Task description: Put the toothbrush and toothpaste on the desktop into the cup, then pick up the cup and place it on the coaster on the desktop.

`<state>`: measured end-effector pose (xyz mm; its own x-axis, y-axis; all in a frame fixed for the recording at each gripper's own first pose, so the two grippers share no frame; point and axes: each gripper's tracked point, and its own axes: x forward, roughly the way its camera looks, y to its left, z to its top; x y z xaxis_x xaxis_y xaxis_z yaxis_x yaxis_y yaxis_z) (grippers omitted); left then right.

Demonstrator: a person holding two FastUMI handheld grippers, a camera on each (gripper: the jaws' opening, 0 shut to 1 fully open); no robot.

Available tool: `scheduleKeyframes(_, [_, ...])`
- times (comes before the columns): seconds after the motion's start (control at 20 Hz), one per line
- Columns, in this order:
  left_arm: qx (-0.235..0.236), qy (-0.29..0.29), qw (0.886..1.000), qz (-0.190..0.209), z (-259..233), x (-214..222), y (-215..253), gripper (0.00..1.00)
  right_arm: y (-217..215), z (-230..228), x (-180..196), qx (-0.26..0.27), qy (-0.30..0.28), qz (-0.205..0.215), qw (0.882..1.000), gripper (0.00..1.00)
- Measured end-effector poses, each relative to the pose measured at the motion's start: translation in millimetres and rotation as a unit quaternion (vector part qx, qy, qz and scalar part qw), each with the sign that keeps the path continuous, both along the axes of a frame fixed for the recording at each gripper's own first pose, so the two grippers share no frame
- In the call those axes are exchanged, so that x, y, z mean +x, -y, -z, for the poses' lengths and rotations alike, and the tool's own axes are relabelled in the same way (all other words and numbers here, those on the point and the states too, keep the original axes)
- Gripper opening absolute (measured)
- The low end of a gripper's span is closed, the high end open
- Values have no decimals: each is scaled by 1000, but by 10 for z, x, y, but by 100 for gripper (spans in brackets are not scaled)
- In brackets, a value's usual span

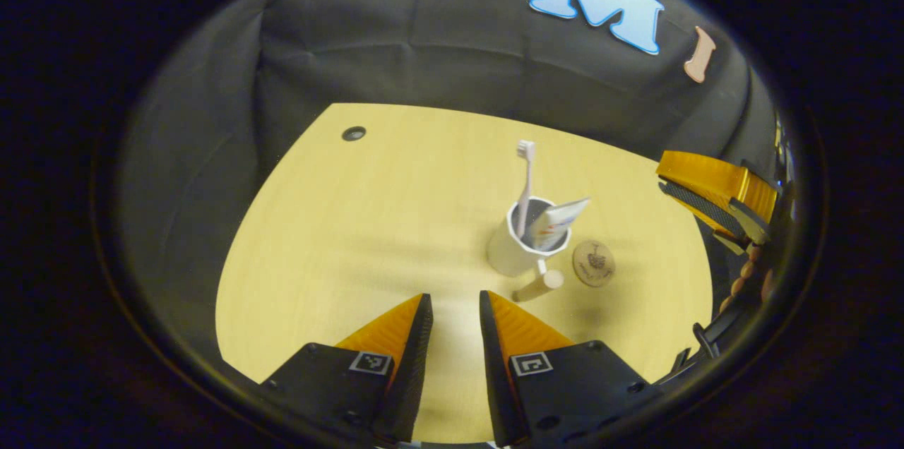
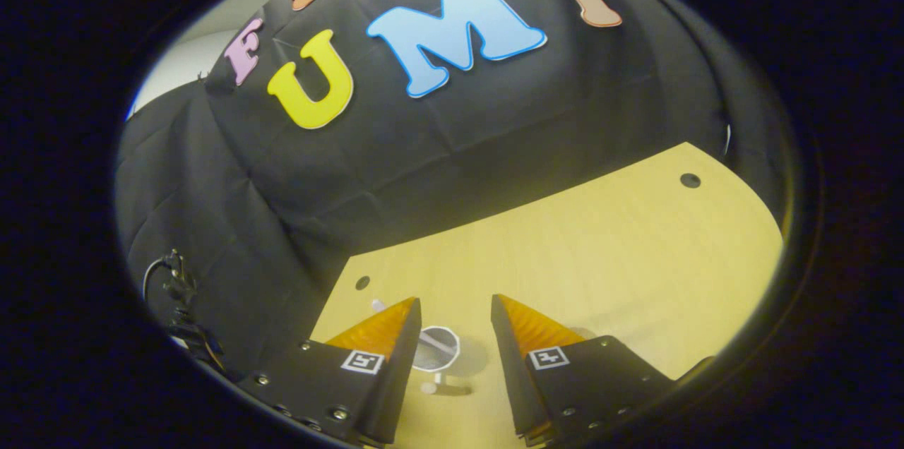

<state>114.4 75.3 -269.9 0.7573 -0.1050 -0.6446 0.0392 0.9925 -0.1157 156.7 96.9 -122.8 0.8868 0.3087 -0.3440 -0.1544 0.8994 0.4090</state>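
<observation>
Pale wooden desktop backed by black cloth wall; a small dark round hole is noted near the far edge.

A white faceted cup is seen standing upright on the desktop in the left gripper view. A white toothbrush is already held in it, bristle head up, leaning on the rim. A white toothpaste tube with red and blue print is also lodged in the cup, tilted toward the right. A round brown wooden coaster lies just beside the cup, apart from it. A short wooden peg-like handle is seen at the cup's base; its attachment cannot be told.

Left gripper: fingers held slightly apart, nothing between them, hovering short of the cup. Right gripper: fingers spread apart, empty, positioned above the cup, whose rim is glimpsed between them. It is also seen at the right edge of the left gripper view, with part of the hand holding it below.

Judged stage: loading is done; lifting the cup to the coaster is not yet done.

Risks: the tall toothbrush could be struck by a descending finger and the cup tipped. A grip on the faceted wall could slip. The leaning tube could be shaken out if the cup is tilted. The cup could be set half off the coaster and left rocking.
</observation>
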Motion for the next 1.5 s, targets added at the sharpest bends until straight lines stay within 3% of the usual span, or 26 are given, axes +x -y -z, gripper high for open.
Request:
scheduleKeyframes(0.25, [-22,-25,998,45,80,138,482,47,552,36,-138,3,-4,44,999,63])
scheduleKeyframes(0.35, [-24,-34,998,56,105,164,597,47,762,76,-195,4,-7,62,998,59])
scheduleKeyframes(0.4, [-23,-38,997,61,131,180,673,52,864,94,-221,6,-10,71,997,59])
scheduleKeyframes(0.45, [-18,-42,997,65,149,198,701,48,946,115,-242,8,-13,79,997,59])
scheduleKeyframes(0.5, [-12,-46,997,67,187,237,740,52,1027,133,-260,10,-15,87,996,55])
scheduleKeyframes(0.7, [18,-80,994,66,352,358,759,48,1279,207,-337,16,-23,111,993,60])
scheduleKeyframes(1.0, [53,-106,991,61,537,562,819,52,1555,305,-410,18,-36,135,990,60])
scheduleKeyframes(1.15, [56,-121,989,59,622,606,863,52,1644,352,-400,19,-42,143,989,60])
scheduleKeyframes(1.2, [56,-125,989,57,665,633,872,57,1657,361,-394,20,-45,144,988,60])
scheduleKeyframes(1.25, [57,-129,989,53,701,650,872,52,1673,379,-390,20,-48,144,988,60])
scheduleKeyframes(1.35, [59,-137,988,46,763,689,870,52,1703,414,-386,20,-52,145,988,60])
scheduleKeyframes(1.4, [60,-140,987,42,806,695,868,57,1725,426,-397,19,-54,146,988,60])
scheduleKeyframes(1.5, [59,-148,987,33,855,707,858,52,1774,464,-417,18,-59,149,987,56])
